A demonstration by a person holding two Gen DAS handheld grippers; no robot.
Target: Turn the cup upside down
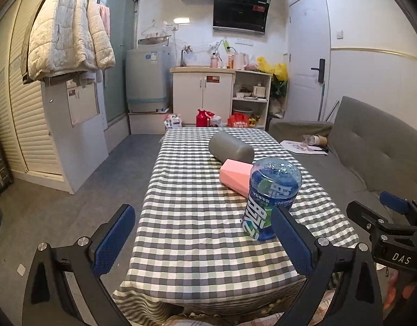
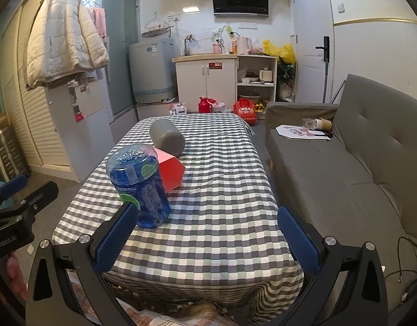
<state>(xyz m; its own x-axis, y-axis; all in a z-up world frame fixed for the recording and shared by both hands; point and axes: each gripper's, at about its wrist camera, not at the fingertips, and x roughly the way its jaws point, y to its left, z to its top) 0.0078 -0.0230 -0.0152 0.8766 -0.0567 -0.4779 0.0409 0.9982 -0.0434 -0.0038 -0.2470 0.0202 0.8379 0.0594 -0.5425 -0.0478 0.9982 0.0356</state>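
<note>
My left tool (image 1: 203, 240) is spread wide with nothing between its blue pads, hanging over the near end of the table (image 1: 192, 190). My right tool (image 2: 208, 237) is spread just as wide and grips nothing, above the same near edge. Just ahead, the blue plastic cup (image 1: 271, 198) stands bottom-up on the checked cloth, its mouth down on the table, close to my left tool's right finger. Behind it, touching or nearly so, a pink faceted cup (image 1: 234, 175) lies on its side. Farther back a grey cup (image 1: 230, 146) also lies on its side. A grey sofa (image 2: 358, 163) runs along the right.
</note>
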